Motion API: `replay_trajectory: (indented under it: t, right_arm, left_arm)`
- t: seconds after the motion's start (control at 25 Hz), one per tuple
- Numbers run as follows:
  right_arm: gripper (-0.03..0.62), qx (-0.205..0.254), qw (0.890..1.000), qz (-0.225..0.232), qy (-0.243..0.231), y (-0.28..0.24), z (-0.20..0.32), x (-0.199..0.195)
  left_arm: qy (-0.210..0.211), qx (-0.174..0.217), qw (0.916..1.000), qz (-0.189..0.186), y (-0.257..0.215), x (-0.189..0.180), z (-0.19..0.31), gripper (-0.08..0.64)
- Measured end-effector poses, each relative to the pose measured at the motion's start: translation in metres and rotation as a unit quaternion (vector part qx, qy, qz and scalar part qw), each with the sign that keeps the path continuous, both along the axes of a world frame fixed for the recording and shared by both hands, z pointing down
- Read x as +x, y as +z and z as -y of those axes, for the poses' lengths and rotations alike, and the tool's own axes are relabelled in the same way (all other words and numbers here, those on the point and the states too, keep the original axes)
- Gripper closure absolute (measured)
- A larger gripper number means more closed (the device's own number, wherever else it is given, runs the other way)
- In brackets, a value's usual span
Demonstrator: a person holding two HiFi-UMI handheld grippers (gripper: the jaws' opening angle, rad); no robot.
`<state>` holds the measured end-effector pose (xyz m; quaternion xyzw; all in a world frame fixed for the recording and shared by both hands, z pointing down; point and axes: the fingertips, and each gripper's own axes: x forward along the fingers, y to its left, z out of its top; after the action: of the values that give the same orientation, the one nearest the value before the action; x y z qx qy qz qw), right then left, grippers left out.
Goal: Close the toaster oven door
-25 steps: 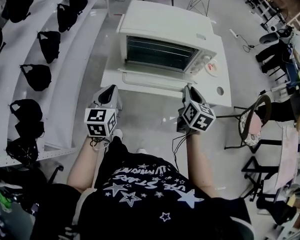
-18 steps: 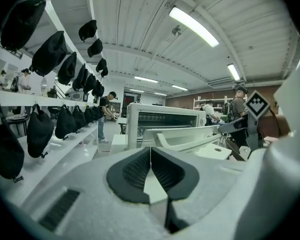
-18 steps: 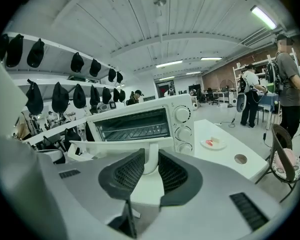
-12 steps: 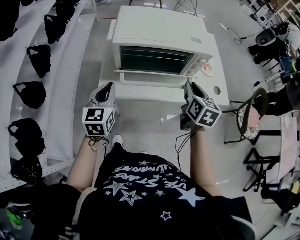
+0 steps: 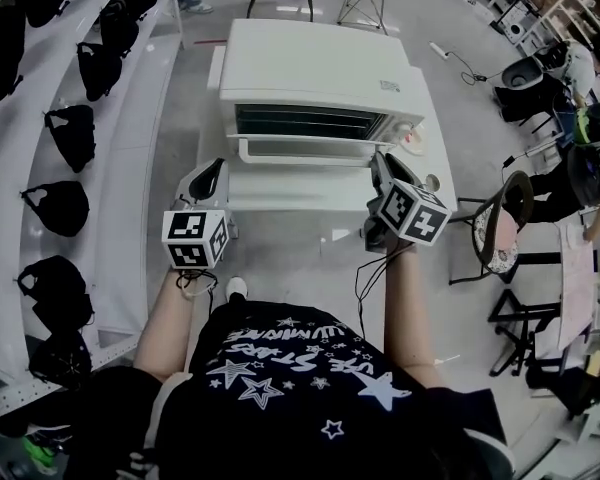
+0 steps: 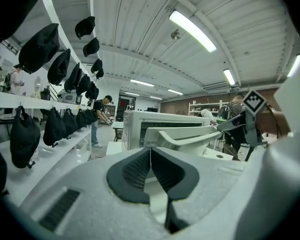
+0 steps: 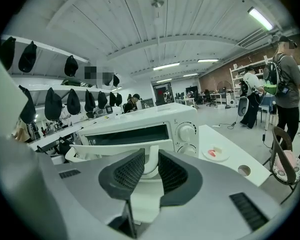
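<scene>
A white toaster oven (image 5: 315, 68) stands on a white table (image 5: 280, 193). Its door (image 7: 117, 150) hangs open, about level, with the long white handle (image 5: 305, 151) along its front edge. My right gripper (image 5: 379, 160) is at the door's right front corner. Its jaws (image 7: 151, 166) are open, and the handle's right end shows in the gap between them. I cannot tell if a pad touches it. My left gripper (image 5: 212, 171) hovers by the table's left front, below the door's left end. Its jaws (image 6: 150, 151) are shut and empty.
White shelves with several black bags (image 5: 70, 133) run along the left. A small dish holding something red (image 5: 412, 140) and a round hole (image 5: 432, 180) are on the table to the oven's right. A chair (image 5: 500, 238) stands at the right, and people stand farther off.
The person has stepped closer and both grippers have moved forward toward the oven. The right gripper has reached the door's right corner. The door has not moved.
</scene>
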<state>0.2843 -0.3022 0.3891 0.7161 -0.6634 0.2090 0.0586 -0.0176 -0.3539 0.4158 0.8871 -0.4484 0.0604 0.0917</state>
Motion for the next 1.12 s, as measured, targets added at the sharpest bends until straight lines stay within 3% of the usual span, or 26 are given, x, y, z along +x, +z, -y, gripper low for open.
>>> replay_trajectory:
  t: [1.12]
  right_arm:
    - [0.505, 0.005, 1.000, 0.007, 0.018, -0.021, 0.053, 0.011]
  left_arm:
    - [0.032, -0.002, 0.9994, -0.012, -0.006, 0.015, 0.055, 0.537]
